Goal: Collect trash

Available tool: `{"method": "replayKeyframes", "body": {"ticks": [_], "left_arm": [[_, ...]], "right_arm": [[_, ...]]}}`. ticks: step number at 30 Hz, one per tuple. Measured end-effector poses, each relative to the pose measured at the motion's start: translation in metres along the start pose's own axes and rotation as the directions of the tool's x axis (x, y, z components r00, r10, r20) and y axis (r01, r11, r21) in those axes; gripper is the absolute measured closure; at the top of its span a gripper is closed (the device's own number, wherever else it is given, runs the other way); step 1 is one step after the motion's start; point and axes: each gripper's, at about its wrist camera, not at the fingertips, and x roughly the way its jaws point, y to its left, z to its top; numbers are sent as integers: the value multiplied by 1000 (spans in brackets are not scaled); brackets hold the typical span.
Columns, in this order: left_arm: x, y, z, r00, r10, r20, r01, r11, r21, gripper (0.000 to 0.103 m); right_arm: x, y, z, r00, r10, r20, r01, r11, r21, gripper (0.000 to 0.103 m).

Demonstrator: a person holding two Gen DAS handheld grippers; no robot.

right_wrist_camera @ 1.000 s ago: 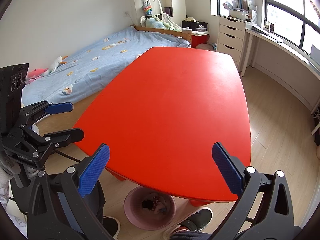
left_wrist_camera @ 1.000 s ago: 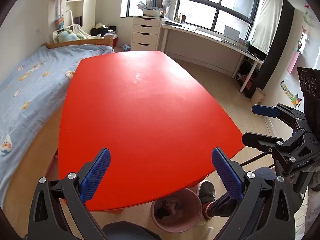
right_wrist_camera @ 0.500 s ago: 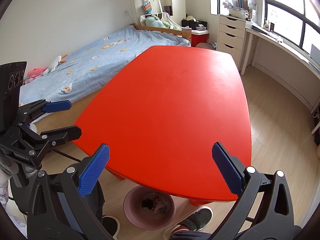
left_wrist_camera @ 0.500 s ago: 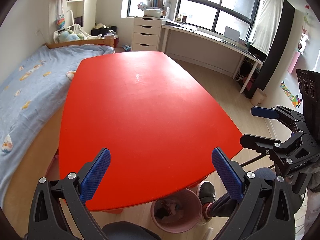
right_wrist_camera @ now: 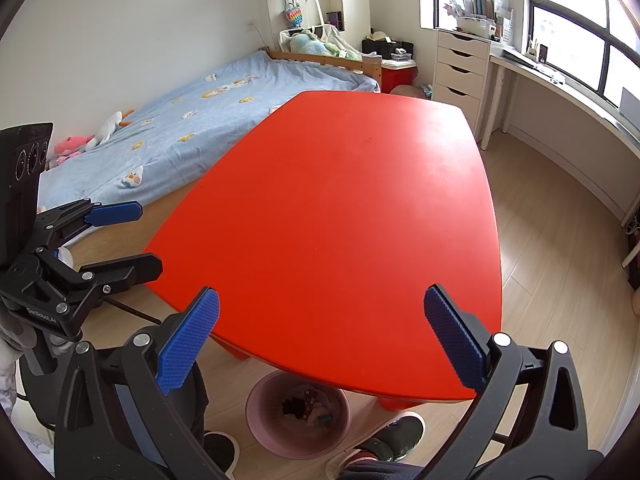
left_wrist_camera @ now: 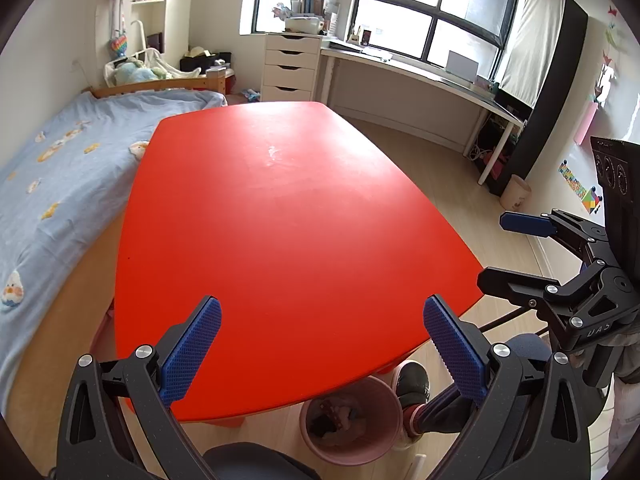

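Observation:
A pink trash bin [left_wrist_camera: 352, 424] stands on the floor under the near edge of the red table [left_wrist_camera: 280, 220]; it holds several bits of trash and also shows in the right wrist view [right_wrist_camera: 298, 420]. The red table top [right_wrist_camera: 352, 208] carries nothing. My left gripper [left_wrist_camera: 320, 344] is open and empty above the table's near edge; it also shows at the left of the right wrist view [right_wrist_camera: 132, 240]. My right gripper [right_wrist_camera: 320, 340] is open and empty above the near edge; it also shows at the right of the left wrist view [left_wrist_camera: 508, 248].
A bed with a blue cover [left_wrist_camera: 52, 168] lies left of the table. A white drawer unit [left_wrist_camera: 292, 68] and a long desk [left_wrist_camera: 420, 76] stand under the windows. A person's shoes [right_wrist_camera: 396, 436] rest by the bin. Wood floor [right_wrist_camera: 552, 216] runs right of the table.
Both grippers have drifted slightly; each stays open and empty. Nothing on the table or in the bin has moved.

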Motion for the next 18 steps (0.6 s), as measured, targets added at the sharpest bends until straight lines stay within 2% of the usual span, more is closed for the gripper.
{"method": "replayKeyframes", "body": {"ticks": [18], "left_arm": [[1, 1, -2, 1000, 4, -3, -4, 1000, 1, 6]], "right_arm": [[2, -2, -5, 1000, 1, -4, -1, 1000, 2, 3]]}}
